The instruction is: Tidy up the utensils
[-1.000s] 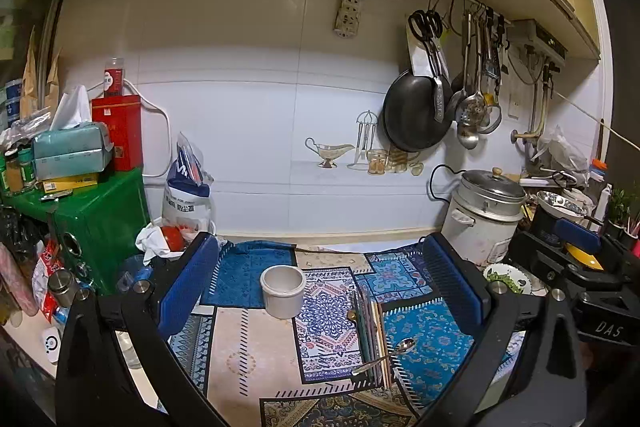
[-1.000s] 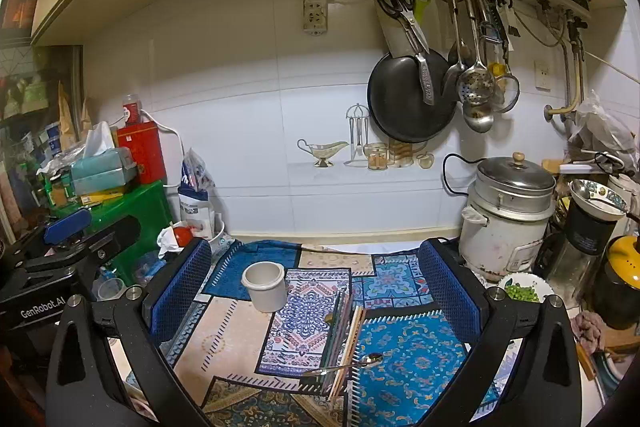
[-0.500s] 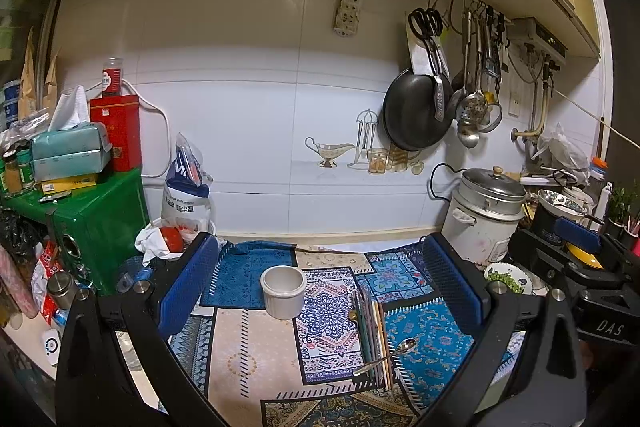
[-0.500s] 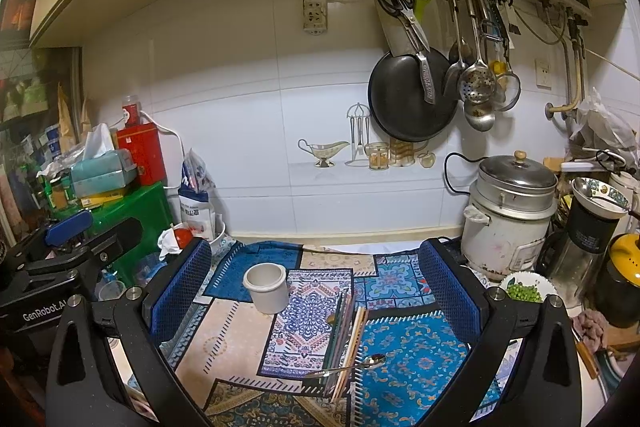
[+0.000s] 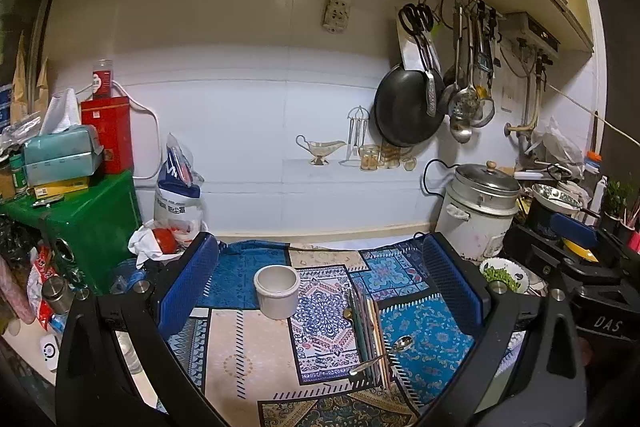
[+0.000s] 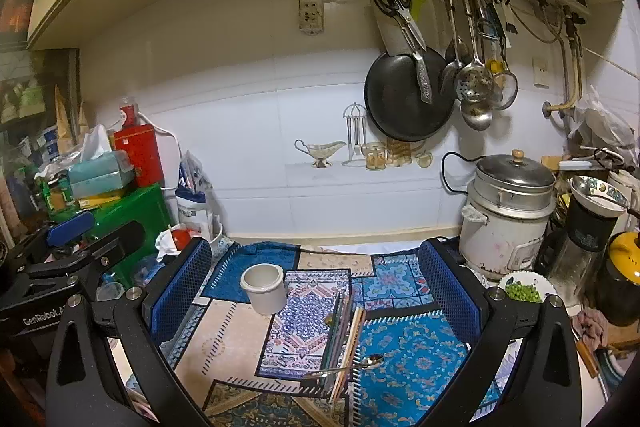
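Utensils: a bundle of chopsticks (image 5: 370,337) (image 6: 342,341) laid lengthwise on the patterned cloth (image 5: 248,359) over the tabletop, a spoon (image 5: 382,349) (image 6: 346,365) resting crosswise upon them; a white cup (image 5: 277,285) (image 6: 263,282) set upright, near and to their left, judged the receptacle; left tool (image 5: 320,287) released, jaws wide, nothing held; right tool (image 6: 316,291) likewise released and unladen; both held above the cloth. Spoon judged best lifted first by its handle; chopsticks then to be gripped together mid-length and lowered upright into the cup; the cup may be steadied with the other tool, lest it be tipped.
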### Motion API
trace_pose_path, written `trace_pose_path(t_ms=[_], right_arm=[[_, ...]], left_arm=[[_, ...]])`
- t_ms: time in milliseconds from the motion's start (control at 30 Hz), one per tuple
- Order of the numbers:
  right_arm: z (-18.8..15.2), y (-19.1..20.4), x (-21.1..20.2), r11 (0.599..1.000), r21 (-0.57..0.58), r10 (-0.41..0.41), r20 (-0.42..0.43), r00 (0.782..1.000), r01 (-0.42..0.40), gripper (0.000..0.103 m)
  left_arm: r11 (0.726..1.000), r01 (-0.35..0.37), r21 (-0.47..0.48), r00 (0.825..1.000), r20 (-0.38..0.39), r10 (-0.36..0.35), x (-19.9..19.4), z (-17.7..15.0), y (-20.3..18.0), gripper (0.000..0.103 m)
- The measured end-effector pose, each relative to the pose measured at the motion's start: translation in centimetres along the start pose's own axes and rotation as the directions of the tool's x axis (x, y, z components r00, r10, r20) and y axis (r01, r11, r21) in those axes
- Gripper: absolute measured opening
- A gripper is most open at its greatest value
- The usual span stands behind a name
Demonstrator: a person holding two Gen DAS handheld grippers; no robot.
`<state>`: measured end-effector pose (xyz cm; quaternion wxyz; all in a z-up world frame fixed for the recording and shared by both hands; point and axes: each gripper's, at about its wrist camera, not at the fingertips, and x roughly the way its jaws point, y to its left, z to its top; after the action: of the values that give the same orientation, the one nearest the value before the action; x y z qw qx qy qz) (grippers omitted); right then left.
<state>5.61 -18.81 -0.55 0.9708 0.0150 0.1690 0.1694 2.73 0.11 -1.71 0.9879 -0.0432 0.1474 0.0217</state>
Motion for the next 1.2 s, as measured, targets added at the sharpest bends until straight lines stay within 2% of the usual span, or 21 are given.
trace_pose_path(t_ms=[167,367,467,567,667,733,900,933,1000,1033,1100,1133,1200], right_arm=[[-0.4,-0.4,0.7,1.000,0.005,-0.007,-0.026,1.000,0.007,0.103],[-1.4,-1.3,2.4,1.000,0.010,-0.026,-0.092,0.995,0.027,0.103],[-2.4,-2.0,3.9,1.000,0.017,-0.023,-0.154,0.988,0.026,0.103],[-3.4,-2.9,5.3,0.999,0.029,-0.017,-0.211,0.977,0.023,0.103],[-5.2,-3.9,7.5,0.999,0.031,-0.024,-0.293,0.956,0.034,0.103],[-6.3,-4.5,8.7,0.998,0.032,-0.031,-0.342,0.939,0.045,0.103],[-10.1,-6.8,12.6,0.997,0.044,-0.039,-0.498,0.866,0.070,0.103],[-10.8,-7.3,13.3,0.996,0.047,-0.040,-0.523,0.852,0.076,0.102],[-12.4,-8.2,14.6,0.995,0.057,-0.035,-0.576,0.817,0.083,0.097],[-13.1,-8.6,15.2,0.994,0.063,-0.030,-0.596,0.802,0.084,0.093],[-14.3,-9.4,16.3,0.993,0.083,-0.014,-0.639,0.769,0.086,0.085],[-14.8,-9.8,16.7,0.992,0.095,-0.003,-0.652,0.758,0.086,0.081],[-15.6,-10.8,17.5,0.988,0.127,0.022,-0.678,0.734,0.088,0.076]], left_arm=[[1.000,-0.029,0.009,0.999,-0.029,0.029,1.1,-0.6,-0.3,0.103],[0.999,-0.046,0.004,0.990,-0.132,0.046,4.2,-2.4,0.1,0.103],[0.998,-0.059,-0.002,0.979,-0.196,0.057,6.2,-3.9,0.3,0.103],[0.999,-0.052,0.008,0.960,-0.276,0.052,8.7,-5.9,0.4,0.103],[0.998,-0.048,0.035,0.927,-0.371,0.057,11.6,-8.4,0.1,0.097],[0.998,-0.042,0.055,0.901,-0.429,0.061,13.3,-10.1,-0.2,0.090],[0.997,0.009,0.071,0.828,-0.560,0.033,17.3,-14.0,-1.0,0.078],[0.997,0.029,0.070,0.808,-0.589,0.018,18.1,-14.9,-1.4,0.076],[0.996,0.057,0.063,0.781,-0.625,-0.006,19.6,-16.1,-1.9,0.071],[0.995,0.080,0.056,0.758,-0.652,-0.024,20.5,-16.9,-2.4,0.066],[0.992,0.112,0.056,0.728,-0.684,-0.043,21.7,-17.9,-3.3,0.060],[0.989,0.133,0.061,0.708,-0.704,-0.052,22.5,-18.6,-4.1,0.056],[0.983,0.171,0.065,0.681,-0.729,-0.070,23.6,-19.3,-5.3,0.050]])
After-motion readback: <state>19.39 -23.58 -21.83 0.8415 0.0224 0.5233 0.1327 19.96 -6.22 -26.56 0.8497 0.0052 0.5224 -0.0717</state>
